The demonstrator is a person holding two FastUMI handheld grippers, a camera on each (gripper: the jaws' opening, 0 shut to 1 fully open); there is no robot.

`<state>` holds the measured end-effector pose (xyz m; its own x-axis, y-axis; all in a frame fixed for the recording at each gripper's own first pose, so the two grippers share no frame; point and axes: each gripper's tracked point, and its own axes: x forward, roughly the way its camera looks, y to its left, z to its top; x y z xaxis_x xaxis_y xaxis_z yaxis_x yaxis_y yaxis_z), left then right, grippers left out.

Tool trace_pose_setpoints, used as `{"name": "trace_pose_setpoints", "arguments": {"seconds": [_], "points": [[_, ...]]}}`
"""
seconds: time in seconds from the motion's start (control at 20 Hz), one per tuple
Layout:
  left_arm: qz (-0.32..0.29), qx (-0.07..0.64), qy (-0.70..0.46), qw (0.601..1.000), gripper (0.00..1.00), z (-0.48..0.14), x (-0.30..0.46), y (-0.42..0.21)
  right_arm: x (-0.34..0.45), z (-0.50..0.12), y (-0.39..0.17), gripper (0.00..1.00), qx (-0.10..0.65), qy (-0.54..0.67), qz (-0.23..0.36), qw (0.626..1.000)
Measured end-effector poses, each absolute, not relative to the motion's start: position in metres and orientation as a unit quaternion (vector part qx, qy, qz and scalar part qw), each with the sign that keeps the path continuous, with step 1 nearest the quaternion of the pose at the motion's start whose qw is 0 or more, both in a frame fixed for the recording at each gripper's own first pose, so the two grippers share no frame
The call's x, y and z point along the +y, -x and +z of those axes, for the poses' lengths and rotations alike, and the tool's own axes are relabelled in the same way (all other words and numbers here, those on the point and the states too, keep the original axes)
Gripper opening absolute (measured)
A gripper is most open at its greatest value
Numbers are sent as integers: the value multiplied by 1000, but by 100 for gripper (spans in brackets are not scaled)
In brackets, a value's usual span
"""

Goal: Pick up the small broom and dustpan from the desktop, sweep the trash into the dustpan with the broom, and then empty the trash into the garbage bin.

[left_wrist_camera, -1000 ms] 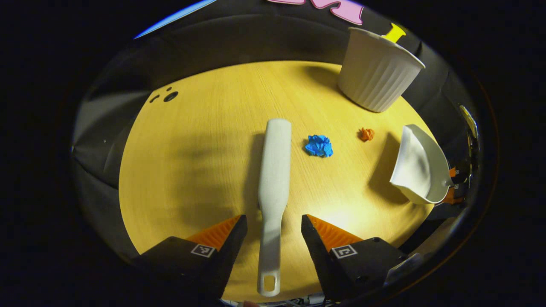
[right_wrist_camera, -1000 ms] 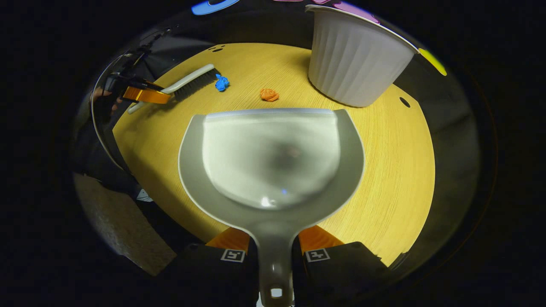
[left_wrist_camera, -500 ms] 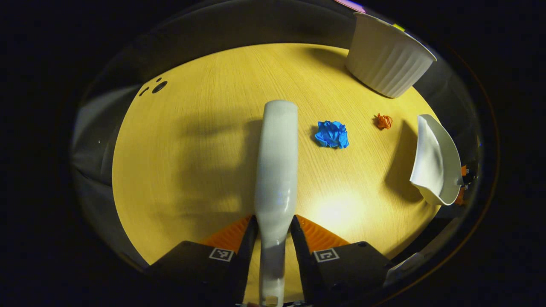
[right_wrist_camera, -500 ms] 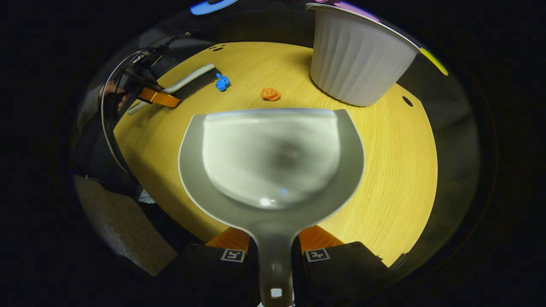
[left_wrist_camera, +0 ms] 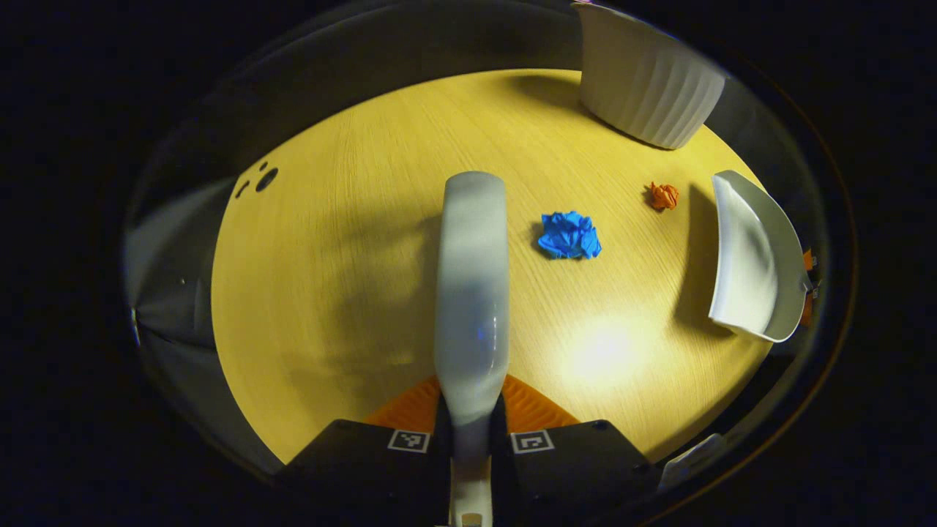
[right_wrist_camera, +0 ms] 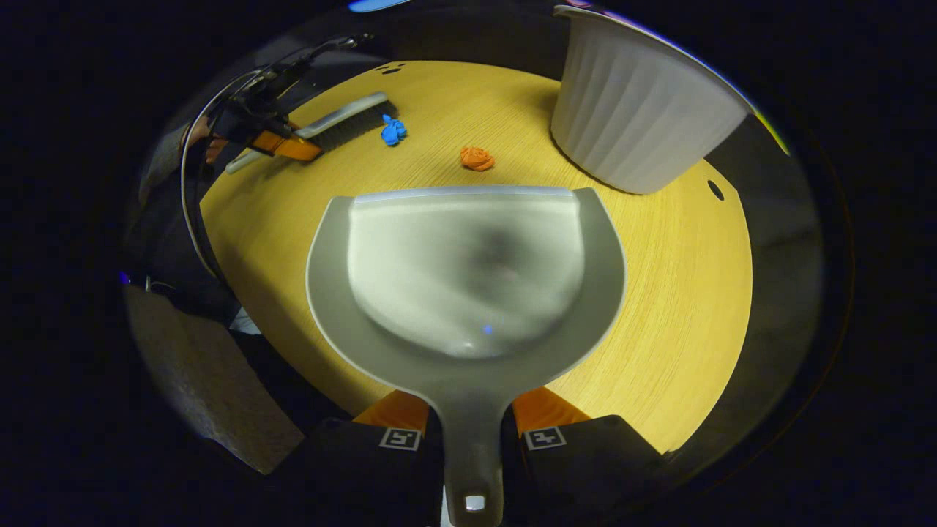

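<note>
A: So, progress check, left side first?

B: Left tool (left_wrist_camera: 469, 410) is clamped tight on the broom (left_wrist_camera: 472, 278) at its handle, both fingers pressing. From the right gripper view the broom's bristles sit low at the counter (left_wrist_camera: 329, 241), just left of the blue paper wad (left_wrist_camera: 569, 235).

A: Trash?

B: Not swept yet. Blue wad lies just right of the broom head; the small orange wad (left_wrist_camera: 664, 195) lies further right, near the dustpan's front edge. Both loose on the counter, neither in the pan.

A: Right side?

B: Right tool (right_wrist_camera: 471, 424) is closed on the dustpan (right_wrist_camera: 468, 271) at its handle, mouth facing the orange wad. Pan is empty. Can't tell if its lip touches the counter.

A: Bin?

B: White ribbed garbage bin (right_wrist_camera: 637, 124) stands upright at the far right, beyond the pan.

A: Verdict?

B: Pick-up looks done for both. Sweeping and emptying are left, I'd say.
</note>
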<state>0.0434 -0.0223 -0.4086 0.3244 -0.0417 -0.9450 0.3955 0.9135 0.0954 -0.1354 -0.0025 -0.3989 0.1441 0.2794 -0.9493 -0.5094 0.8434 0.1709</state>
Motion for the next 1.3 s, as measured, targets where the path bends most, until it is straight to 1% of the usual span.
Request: {"name": "trace_pose_setpoints", "arguments": {"seconds": [0.05, 0.1, 0.15, 0.2, 0.25, 0.3, 0.35, 0.5, 0.55, 0.6, 0.65, 0.8, 0.85, 0.9, 0.95, 1.15, 1.2, 1.25, 1.3], "points": [[-137, 558, -162, 802, 26, -406, -26, -48, -5, -399, 135, 36, 605, 108, 271, 741], [-139, 557, -165, 802, 27, -404, -31, -50, -7, -399, 133, 40, 609, 117, 277, 734], [-140, 557, -164, 802, 26, -404, -36, -52, -9, -399, 132, 32, 614, 122, 282, 727], [-143, 558, -164, 801, 25, -404, -42, -54, -11, -401, 129, 36, 618, 127, 284, 722], [-146, 559, -167, 799, 25, -407, -47, -56, -12, -401, 127, 36, 619, 132, 287, 719], [-149, 558, -170, 798, 25, -409, -52, -58, -14, -402, 125, 33, 621, 138, 290, 715], [-155, 559, -170, 796, 24, -410, -60, -59, -16, -404, 123, 36, 620, 144, 294, 713], [-178, 566, -171, 787, 24, -416, -82, -58, -16, -405, 122, 36, 619, 158, 306, 706], [-187, 566, -171, 784, 25, -418, -91, -57, -16, -405, 123, 40, 619, 161, 310, 704], [-201, 566, -168, 782, 24, -418, -105, -55, -15, -404, 121, 40, 615, 159, 314, 706], [-213, 566, -163, 780, 25, -417, -115, -53, -15, -404, 122, 36, 614, 158, 316, 706], [-252, 570, -146, 769, 25, -413, -154, -43, -16, -403, 122, 36, 610, 154, 323, 707], [-263, 570, -144, 765, 25, -413, -161, -41, -16, -405, 123, 40, 607, 153, 325, 709], [-278, 573, -140, 758, 25, -411, -171, -35, -17, -407, 123, 40, 606, 152, 326, 710], [-289, 576, -135, 753, 25, -411, -180, -31, -16, -404, 123, 36, 604, 151, 328, 710], [-329, 583, -134, 730, 25, -409, -205, -16, -17, -407, 125, 36, 598, 150, 333, 713], [-335, 584, -136, 727, 23, -407, -207, -15, -18, -407, 125, 40, 596, 150, 334, 714], [-340, 584, -134, 725, 24, -404, -210, -12, -18, -408, 124, 36, 594, 147, 335, 717], [-345, 585, -127, 723, 25, -398, -214, -11, -18, -409, 125, 40, 593, 144, 334, 719]]}}
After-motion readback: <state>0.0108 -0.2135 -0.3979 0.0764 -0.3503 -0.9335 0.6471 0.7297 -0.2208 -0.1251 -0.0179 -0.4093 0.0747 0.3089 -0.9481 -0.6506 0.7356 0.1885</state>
